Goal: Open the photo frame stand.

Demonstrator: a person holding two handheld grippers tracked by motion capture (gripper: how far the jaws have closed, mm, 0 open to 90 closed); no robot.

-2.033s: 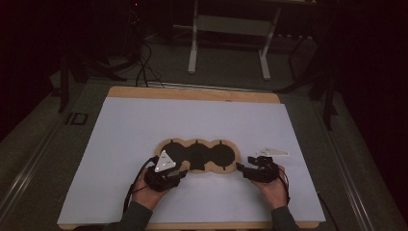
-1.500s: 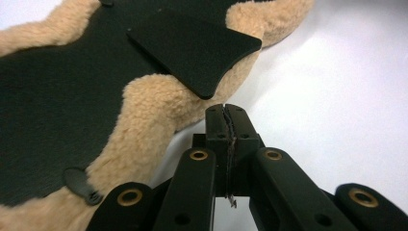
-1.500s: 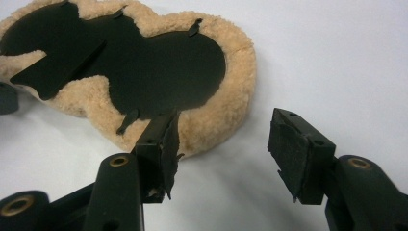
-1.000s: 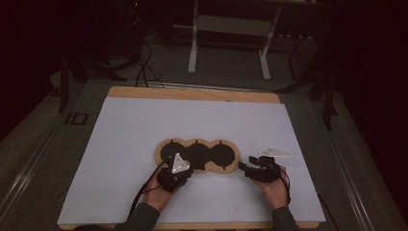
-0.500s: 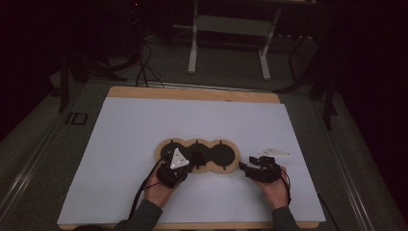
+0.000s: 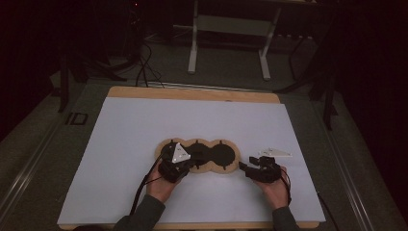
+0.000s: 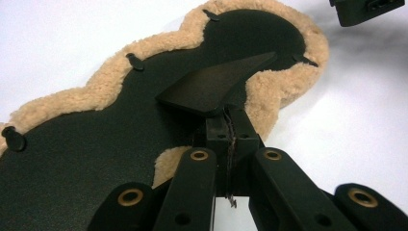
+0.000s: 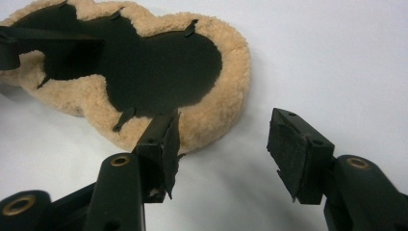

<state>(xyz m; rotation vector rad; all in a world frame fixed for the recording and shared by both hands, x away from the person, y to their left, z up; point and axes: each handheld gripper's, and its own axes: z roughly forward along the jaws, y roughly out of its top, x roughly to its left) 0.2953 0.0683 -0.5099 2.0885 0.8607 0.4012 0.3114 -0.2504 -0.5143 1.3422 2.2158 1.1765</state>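
Fleece-edged black three-lobed pad (image 6: 198,157), judged light, soft and floppy, is seen near the white-covered table's (image 6: 120,144) near edge, its thin black flap pinched in the closed left gripper (image 7: 226,115), the right gripper (image 8: 221,144) gaping empty beside the right lobe.

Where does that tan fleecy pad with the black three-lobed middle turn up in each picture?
High view: the tan fleecy pad with the black three-lobed middle lies centre, on the white table cover.
Left gripper view: it spans the frame from lower left to upper right.
Right gripper view: upper left.
Shared landmark: its rounded right-hand end lobe.
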